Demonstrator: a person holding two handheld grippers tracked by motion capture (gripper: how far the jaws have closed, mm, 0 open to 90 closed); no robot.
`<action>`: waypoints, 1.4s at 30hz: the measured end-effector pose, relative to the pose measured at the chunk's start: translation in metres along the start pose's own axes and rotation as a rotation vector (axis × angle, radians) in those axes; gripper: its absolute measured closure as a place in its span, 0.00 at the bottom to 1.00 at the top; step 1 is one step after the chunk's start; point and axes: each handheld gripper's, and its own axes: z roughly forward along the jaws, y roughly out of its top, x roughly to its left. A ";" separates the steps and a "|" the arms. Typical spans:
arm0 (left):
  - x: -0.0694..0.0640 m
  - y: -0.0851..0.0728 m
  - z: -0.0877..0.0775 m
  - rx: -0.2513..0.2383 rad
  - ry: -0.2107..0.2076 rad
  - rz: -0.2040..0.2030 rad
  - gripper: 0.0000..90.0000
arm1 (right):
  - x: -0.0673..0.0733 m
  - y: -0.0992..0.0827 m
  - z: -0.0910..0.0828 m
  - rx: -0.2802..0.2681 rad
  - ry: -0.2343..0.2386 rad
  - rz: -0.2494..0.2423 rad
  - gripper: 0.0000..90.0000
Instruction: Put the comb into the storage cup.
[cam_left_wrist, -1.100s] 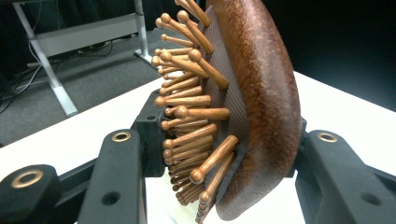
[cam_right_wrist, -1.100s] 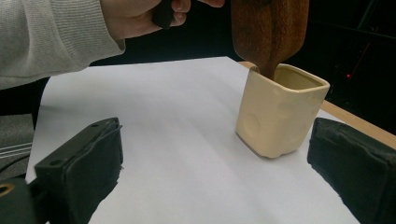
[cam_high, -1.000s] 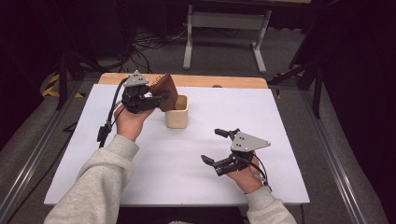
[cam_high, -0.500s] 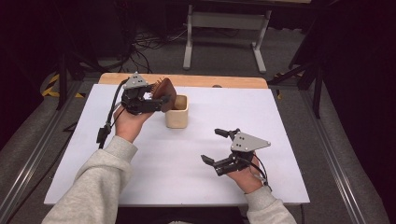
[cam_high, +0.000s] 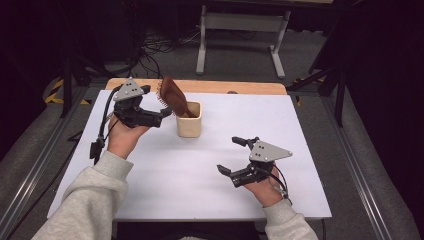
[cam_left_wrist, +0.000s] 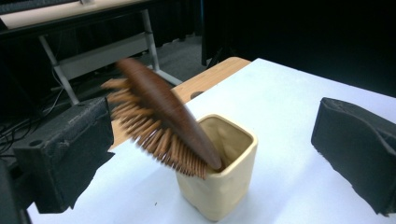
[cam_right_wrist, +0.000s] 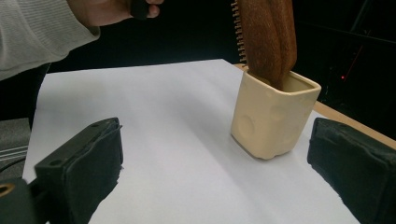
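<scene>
1. Now we see the left gripper (cam_high: 161, 113), jaws just opened wide and holding nothing, at nine o'clock of the cup (cam_high: 188, 120).
2. We spot the brush (cam_high: 174, 97) leaning inside the cup on the bench (cam_high: 150, 170).
3. We find the right gripper (cam_high: 231, 156) open, empty.

Looking along my right gripper (cam_right_wrist: 212, 163), I see its two black jaws standing wide apart with nothing between them, low over the white table (cam_right_wrist: 154, 126). Ahead and to the right stands a cream cup (cam_right_wrist: 273, 119), apart from both jaws, with a brown hairbrush (cam_right_wrist: 271, 37) leaning upright inside it, bristles facing left. At the top left, my other hand (cam_right_wrist: 112, 9) and its grey sleeve (cam_right_wrist: 37, 32) reach in above the table.
</scene>
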 end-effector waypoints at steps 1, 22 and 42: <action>-0.001 -0.001 -0.004 -0.003 -0.004 0.000 0.00 | 0.000 0.000 0.000 0.002 0.000 0.000 0.05; -0.010 -0.043 -0.074 -0.038 -0.061 0.033 0.00 | -0.010 0.003 -0.017 -0.007 -0.037 0.018 0.04; -0.014 -0.114 -0.095 -0.051 -0.082 -0.024 0.01 | -0.012 -0.007 -0.025 0.021 -0.052 0.035 0.04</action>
